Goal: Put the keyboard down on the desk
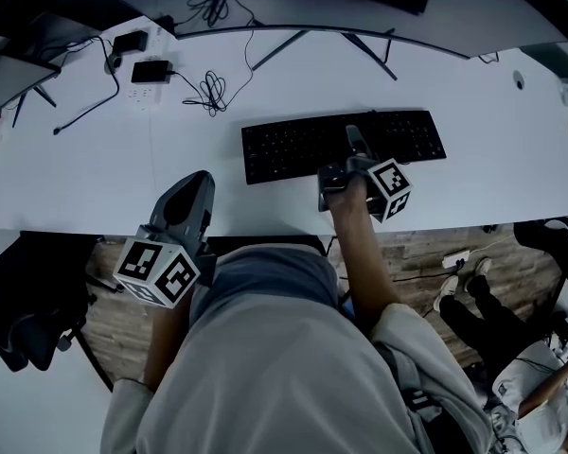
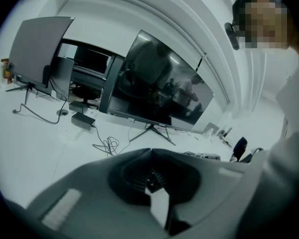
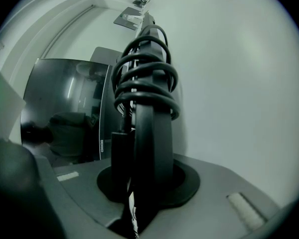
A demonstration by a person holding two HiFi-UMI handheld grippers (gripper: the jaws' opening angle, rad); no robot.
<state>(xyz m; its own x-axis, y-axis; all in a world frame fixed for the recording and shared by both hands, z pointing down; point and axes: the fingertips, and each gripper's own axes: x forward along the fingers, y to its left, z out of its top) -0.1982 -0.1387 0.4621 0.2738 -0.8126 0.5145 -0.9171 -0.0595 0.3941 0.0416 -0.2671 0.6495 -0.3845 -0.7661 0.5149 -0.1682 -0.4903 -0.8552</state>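
We see the keyboard [image 1: 293,145] at the centre-right of the desk [image 1: 76,178], its long side parallel to the near edge. The right gripper [image 1: 356,148] reaches across its near edge. The left gripper [image 1: 191,197] is to the left, over the desk's near edge. Behind and to the left lie 1 coiled cable [image 1: 213,91] and 1 adapter [image 1: 151,71]. The monitor stand [image 1: 293,41] stands behind the keyboard.

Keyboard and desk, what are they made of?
The keyboard looks like black plastic with a matte finish: its dark keys are dull, with hardly any glare. The desk looks like smooth white laminate or painted board, I can't tell which: it is flat and even, with no wood grain.
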